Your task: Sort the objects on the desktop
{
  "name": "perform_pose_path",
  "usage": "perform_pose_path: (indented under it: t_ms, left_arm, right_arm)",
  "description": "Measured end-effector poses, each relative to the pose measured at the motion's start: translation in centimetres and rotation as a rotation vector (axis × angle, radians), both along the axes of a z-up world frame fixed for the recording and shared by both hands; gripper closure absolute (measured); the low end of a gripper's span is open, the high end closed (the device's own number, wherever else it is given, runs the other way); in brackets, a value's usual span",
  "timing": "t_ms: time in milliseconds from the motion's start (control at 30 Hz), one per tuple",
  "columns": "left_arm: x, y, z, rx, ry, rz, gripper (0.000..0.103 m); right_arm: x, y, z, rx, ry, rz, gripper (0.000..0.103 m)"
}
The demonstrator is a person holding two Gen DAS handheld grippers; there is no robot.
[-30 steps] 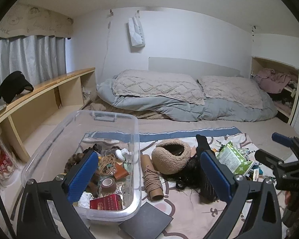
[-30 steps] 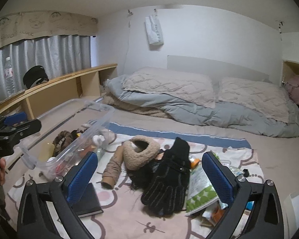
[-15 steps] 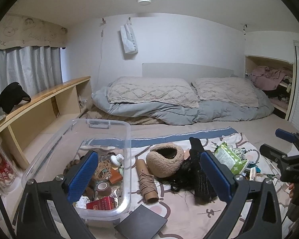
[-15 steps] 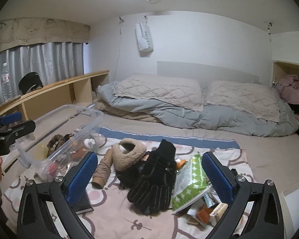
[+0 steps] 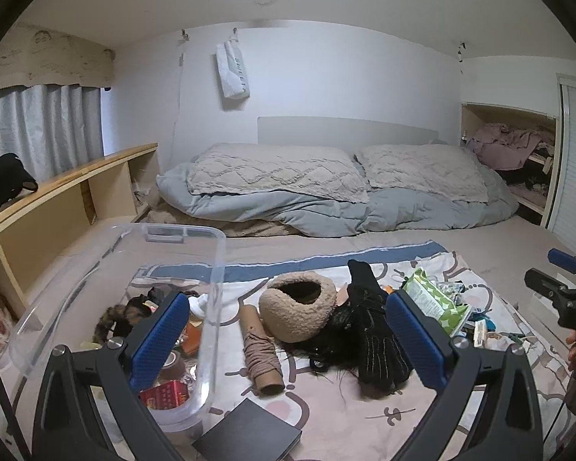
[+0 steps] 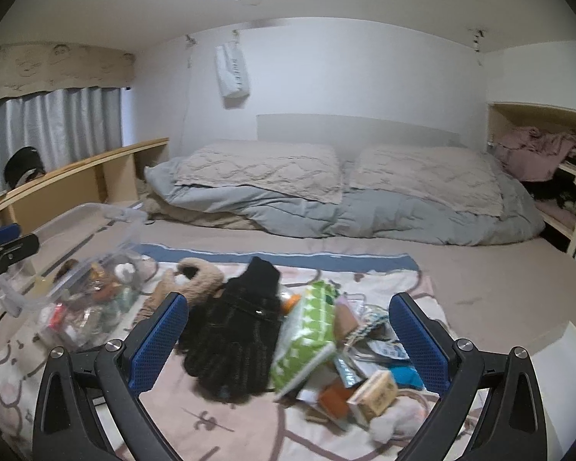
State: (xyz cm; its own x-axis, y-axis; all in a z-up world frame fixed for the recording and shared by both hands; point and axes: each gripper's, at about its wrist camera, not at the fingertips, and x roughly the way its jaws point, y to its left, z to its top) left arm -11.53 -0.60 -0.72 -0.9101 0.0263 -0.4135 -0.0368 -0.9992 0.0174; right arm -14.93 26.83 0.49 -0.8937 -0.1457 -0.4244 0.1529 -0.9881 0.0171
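On the bed (image 5: pixel 364 238), both hand-held grippers, left (image 5: pixel 288 340) and right (image 6: pixel 288 340), are wide open and empty above a black glove (image 6: pixel 238 330).

Right gripper (image 6: pixel 288 340) jaws wide, empty, above black knit glove (image 6: pixel 236 336) and green patterned wipes pack (image 6: pixel 307 330); clear plastic bin (image 6: pixel 76 288) far left.

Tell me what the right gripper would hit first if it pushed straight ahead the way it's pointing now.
Most likely the green packet, which lies between the open right gripper's fingers, with the black gloves just left of it. Depth is hard to judge through the fisheye, so the gripper might pass above them.
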Motion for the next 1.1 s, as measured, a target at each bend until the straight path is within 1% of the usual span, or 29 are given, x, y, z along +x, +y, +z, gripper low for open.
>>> perform_pose_path:
  t_ms: [67,167,300,467,500,533,567,633,700,800,933,1000,1100]
  left_arm:
    - [-0.4,0.4,-0.5,-0.005,-0.009,-0.012,0.0]
    - [-1.0,0.8,-1.0,-0.011,-0.023,-0.031,0.0]
    - [-1.6,1.3,-1.7,-0.018,-0.042,-0.055,0.0]
    - [-2.2,1.5,-1.9,-0.007,-0.05,-0.074,0.0]
    - [-2.3,1.4,-1.9,-0.003,-0.051,-0.077,0.0]
    - [-2.4,1.5,-2.0,0.002,-0.054,-0.08,0.0]
    - [-2.5,1.5,-2.0,0.006,-0.055,-0.083,0.0]
    - [-2.6,1.6,-2.0,0.009,-0.06,-0.09,0.0]
    - [-2.6,1.7,-2.1,0.004,-0.06,-0.095,0.0]
    - [-2.7,1.8,-2.2,-0.009,-0.06,-0.1,0.0]
    - [-2.9,1.6,-2.5,-0.016,-0.066,-0.102,0.0]
    - [-3.1,1.5,-2.6,-0.019,-0.069,-0.101,0.0]
    - [-3.3,1.3,-2.8,-0.02,-0.076,-0.097,0.0]
  right_arm:
    - [-0.5,0.9,-0.8,0.01,-0.024,-0.023,0.0]
    - [-1.7,2.3,-2.4,0.026,-0.084,-0.054,0.0]
    - [-3.2,5.2,-4.9,0.038,-0.172,-0.127,0.0]
    - [-5.0,10.1,-8.6,-0.03,-0.298,-0.245,0.0]
    - [-5.4,11.2,-9.5,-0.042,-0.325,-0.276,0.005]
    - [-5.8,12.1,-10.5,-0.047,-0.352,-0.305,0.018]
    - [-6.1,12.8,-11.3,-0.051,-0.382,-0.329,0.024]
    - [-6.9,14.6,-13.7,-0.107,-0.464,-0.359,0.035]
    - [-7.3,15.4,-15.2,-0.129,-0.506,-0.382,0.044]
    - [-7.9,16.3,-17.4,-0.126,-0.555,-0.408,0.046]
    - [-8.9,16.2,-19.2,-0.118,-0.602,-0.395,0.046]
    - [-9.4,15.9,-20.1,-0.09,-0.632,-0.397,0.046]
    - [-9.9,16.0,-21.2,-0.039,-0.666,-0.437,0.046]
